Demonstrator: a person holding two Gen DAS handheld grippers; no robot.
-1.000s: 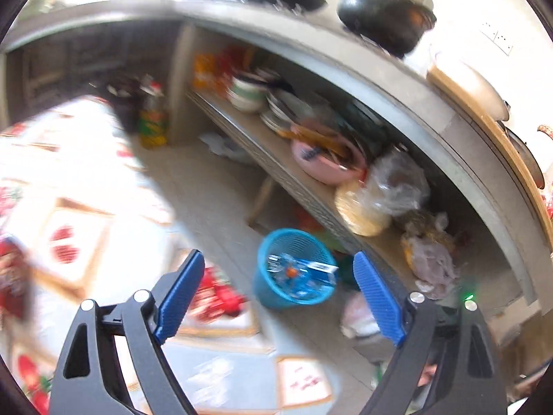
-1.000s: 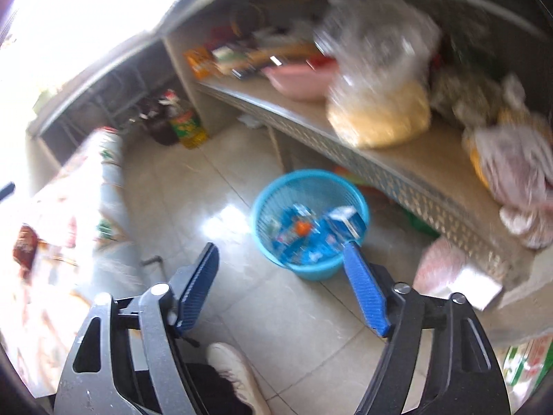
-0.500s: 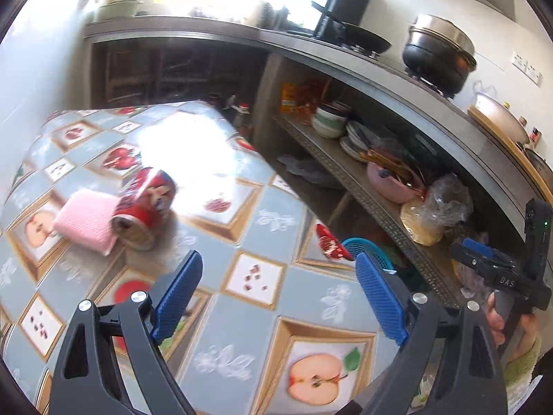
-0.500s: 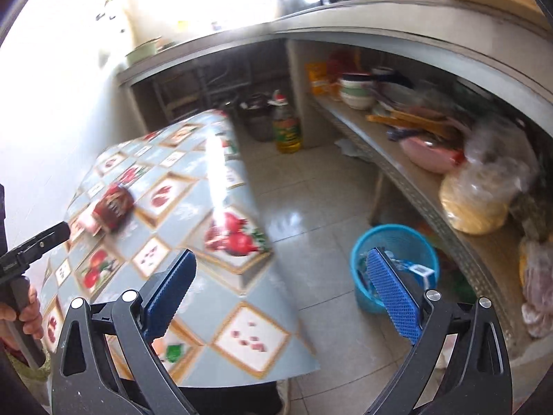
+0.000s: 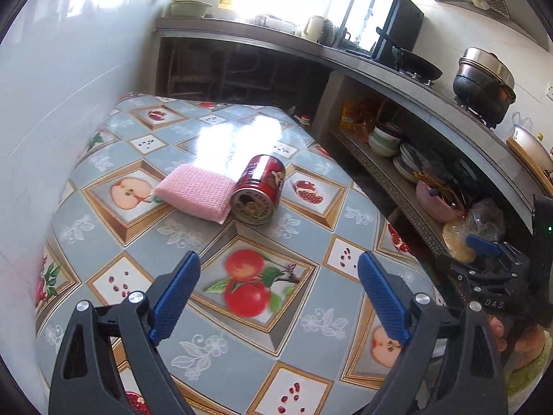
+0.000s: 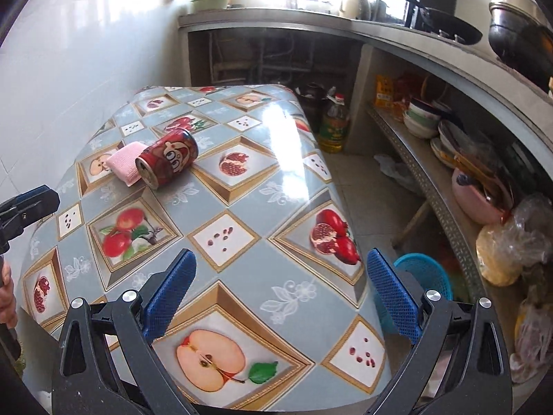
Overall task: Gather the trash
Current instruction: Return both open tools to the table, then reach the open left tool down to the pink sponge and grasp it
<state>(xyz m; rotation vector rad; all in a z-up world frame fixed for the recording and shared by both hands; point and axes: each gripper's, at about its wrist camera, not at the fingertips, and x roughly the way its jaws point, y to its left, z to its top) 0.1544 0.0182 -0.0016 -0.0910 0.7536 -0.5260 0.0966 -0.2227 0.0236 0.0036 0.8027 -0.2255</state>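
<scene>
The left gripper (image 5: pixel 278 294) and the right gripper (image 6: pixel 281 290) are both hanging over the table (image 5: pixel 311 297) with jaws spread wide and nothing between them. The fruit-print table is standing against the white wall, beside the kitchen counter (image 5: pixel 380 79). A blue basket (image 6: pixel 428 273) is sitting on the floor past the table's edge. A red can (image 5: pixel 259 190) is lying on its side mid-table, touching a pink sponge (image 5: pixel 195 192).

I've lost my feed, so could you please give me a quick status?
Both claws, left and right, open, empty. Red can lying on table, against pink sponge. Path clear.
</scene>
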